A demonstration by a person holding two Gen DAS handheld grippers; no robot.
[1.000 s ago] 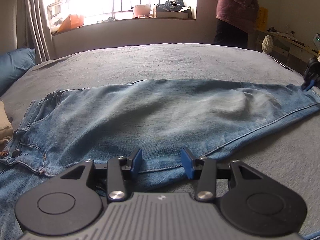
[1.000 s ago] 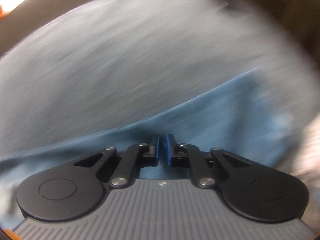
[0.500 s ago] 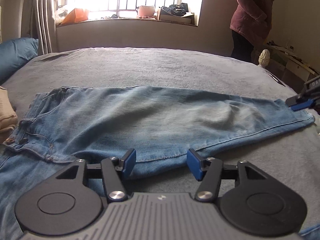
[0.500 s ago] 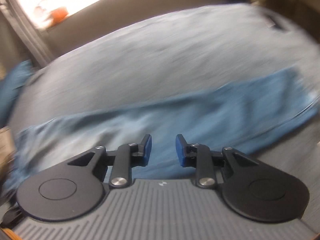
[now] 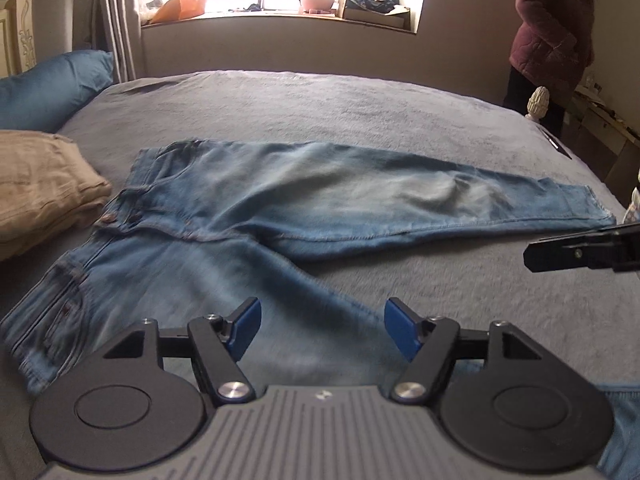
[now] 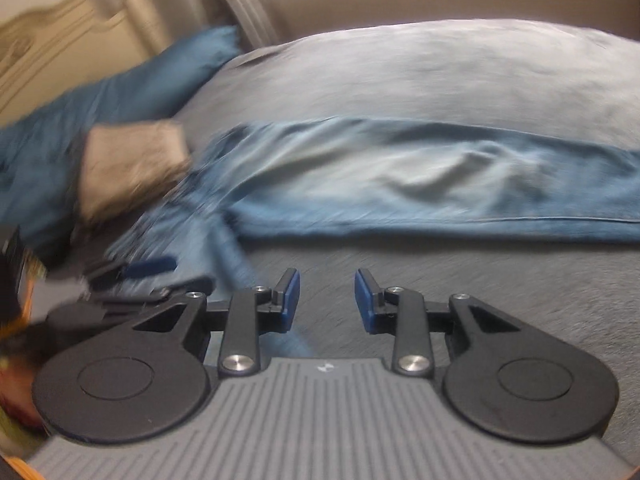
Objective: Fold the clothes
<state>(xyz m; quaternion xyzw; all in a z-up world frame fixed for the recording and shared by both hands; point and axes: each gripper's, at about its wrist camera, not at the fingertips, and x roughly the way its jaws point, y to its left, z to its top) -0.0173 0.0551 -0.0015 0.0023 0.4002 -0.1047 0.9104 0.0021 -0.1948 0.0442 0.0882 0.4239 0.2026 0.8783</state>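
Light blue jeans (image 5: 304, 196) lie spread on the grey bed (image 5: 320, 104), waistband to the left, one leg stretched right, the other running under my left gripper. My left gripper (image 5: 322, 330) hovers above that near leg, its jaws opening with nothing between them. In the left wrist view the right gripper's black finger (image 5: 580, 250) pokes in at the right edge near the far leg's hem. My right gripper (image 6: 326, 300) hangs over bare blanket in front of the jeans (image 6: 400, 176), its jaws opening and empty. The left gripper's blue pad (image 6: 156, 264) shows blurred at the left.
A folded beige garment (image 5: 40, 184) sits on the bed left of the waistband, with a blue pillow (image 5: 48, 88) behind it. A person in a maroon jacket (image 5: 556, 32) stands by the far right wall near a desk. A cluttered window sill (image 5: 280, 12) lies beyond the bed.
Both grippers have pulled back and risen from the jeans while their jaws spread. The right gripper let go of the leg hem and swung left across the bed. More of the jeans shows now.
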